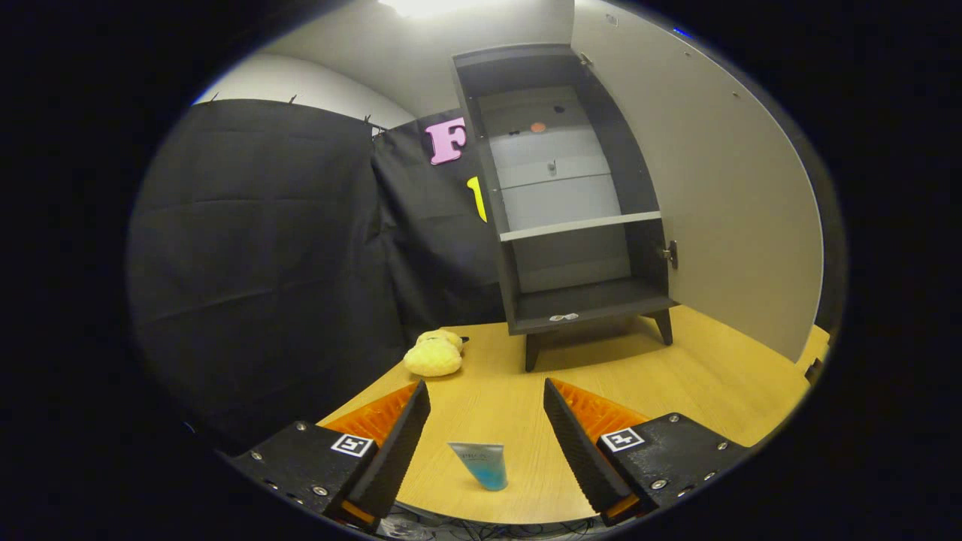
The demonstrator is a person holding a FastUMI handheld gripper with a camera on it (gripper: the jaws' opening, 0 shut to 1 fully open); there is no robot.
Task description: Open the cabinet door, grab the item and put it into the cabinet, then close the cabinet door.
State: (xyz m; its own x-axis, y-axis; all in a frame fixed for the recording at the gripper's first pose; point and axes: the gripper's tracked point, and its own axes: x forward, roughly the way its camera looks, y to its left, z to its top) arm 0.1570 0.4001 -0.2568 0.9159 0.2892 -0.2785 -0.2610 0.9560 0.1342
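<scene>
One wooden table [676, 376] carries everything here, and on it stands one dark cabinet [526, 203] on short legs. Its single door [721, 203] is swung wide open to the right, with a small metal latch or hinge piece [671, 254] showing on the inner edge. Inside the cabinet there is one pale shelf [579, 225], which splits the interior into two compartments, upper and lower; both look bare apart from small marks on the back panel. Something small and pale [563, 317] lies on the front lip of the cabinet floor; what it is cannot be told.

One gripper [487, 424] has its two fingers spread wide apart, holding nothing. One yellow plush toy [434, 354] lies on the table beyond the left finger, left of the cabinet's legs and near the black cloth wall [263, 248]. One small blue tube [481, 464] stands on its cap between the fingers, touching neither.
</scene>
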